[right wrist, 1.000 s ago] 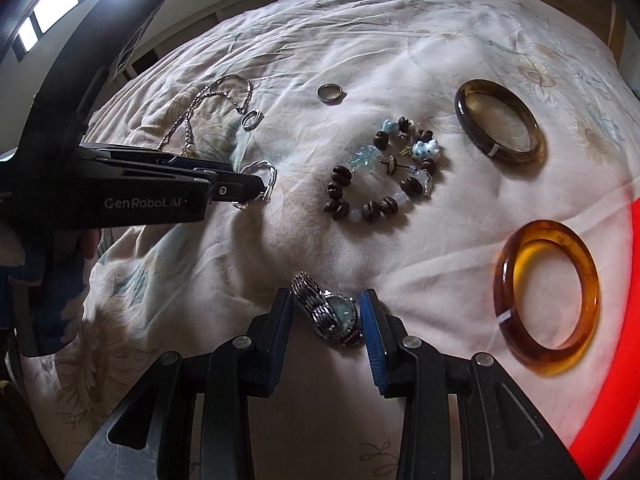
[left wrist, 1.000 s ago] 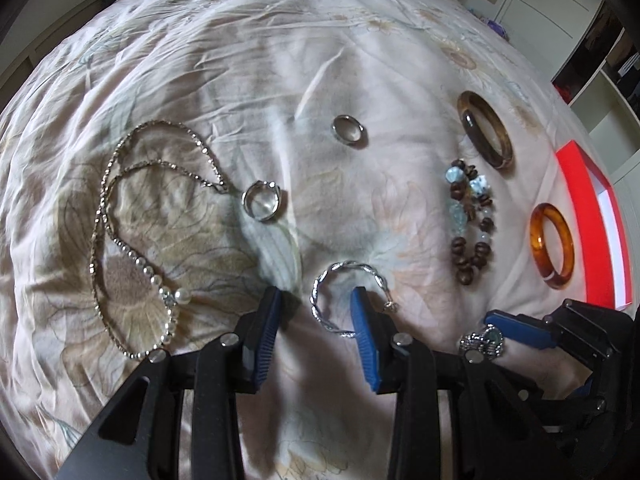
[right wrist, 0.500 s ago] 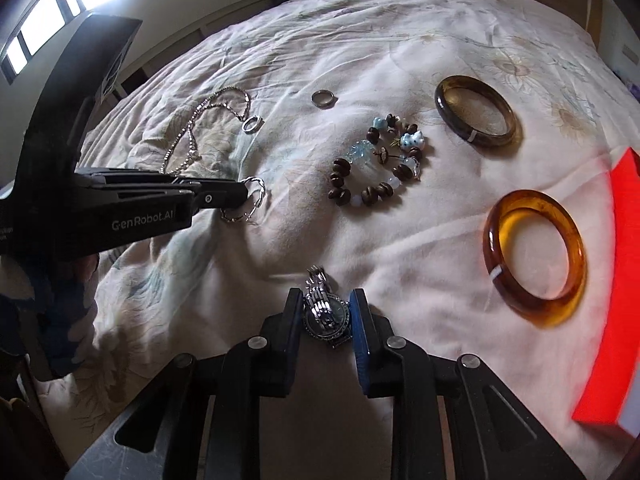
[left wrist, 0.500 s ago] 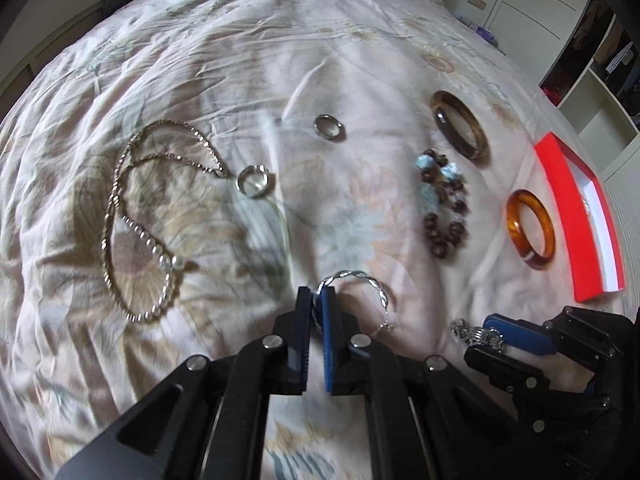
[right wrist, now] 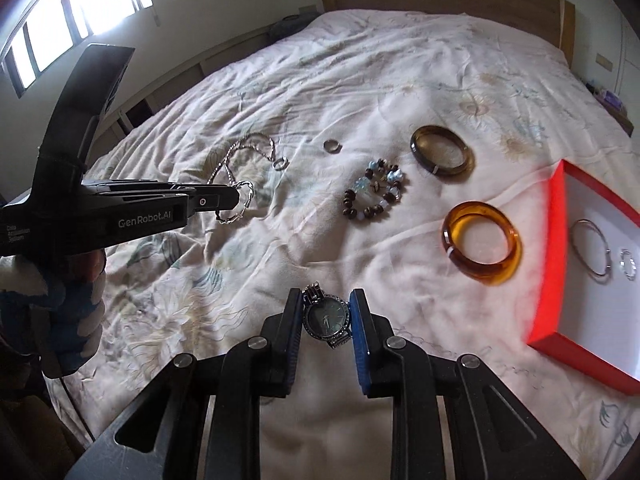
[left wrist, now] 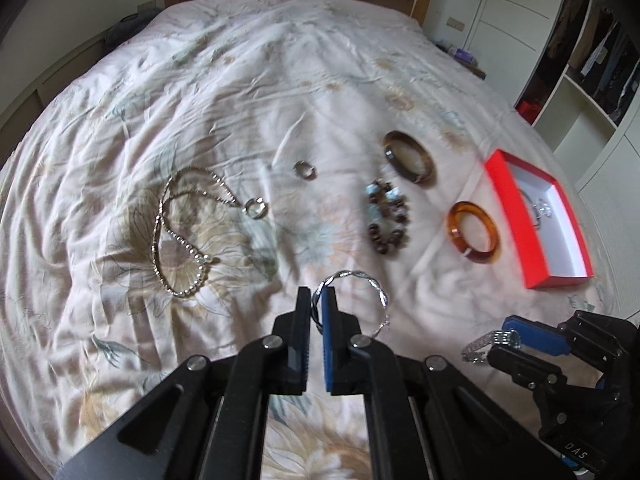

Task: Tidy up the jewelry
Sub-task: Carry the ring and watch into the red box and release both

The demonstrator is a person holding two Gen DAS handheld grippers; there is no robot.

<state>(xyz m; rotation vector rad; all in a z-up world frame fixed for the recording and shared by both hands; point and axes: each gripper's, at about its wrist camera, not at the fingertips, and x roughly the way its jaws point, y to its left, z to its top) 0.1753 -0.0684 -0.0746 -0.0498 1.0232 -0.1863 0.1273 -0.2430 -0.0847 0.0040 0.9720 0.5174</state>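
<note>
- Left wrist view showed the left gripper [left wrist: 316,300] with its black and blue pads pressed together on the near rim of a twisted silver wire bangle [left wrist: 352,300]; the rest of the bangle looped out ahead and to the right of the fingertips, above the floral cream bedspread [left wrist: 280,80].
- Ahead of that gripper and to its left lay a silver bead necklace [left wrist: 176,228] with a small silver ring [left wrist: 255,207] at its far end; a second plain silver ring [left wrist: 305,170] lay straight ahead, farther off.
- Ahead and to its right sat a bracelet of dark brown and pale blue beads [left wrist: 387,216], a dark olive-brown stone bangle [left wrist: 409,158] beyond it, and a translucent amber bangle [left wrist: 474,232] farther right.
- Far right of the left gripper stood an open red box with a white lining [left wrist: 516,212], a thin metal piece lying inside.
- Right wrist view showed the right gripper [right wrist: 326,316] clamped on a dark-faced silver wristwatch [right wrist: 327,318], its case held between the two pads and its metal band sticking out ahead and behind.
- To the right of that gripper the red box [right wrist: 546,260] held a thin silver hoop bangle [right wrist: 592,254] and a small silver ring beside it.
- Amber bangle [right wrist: 482,246] lay between the right gripper and the box, nearer the box.
</note>
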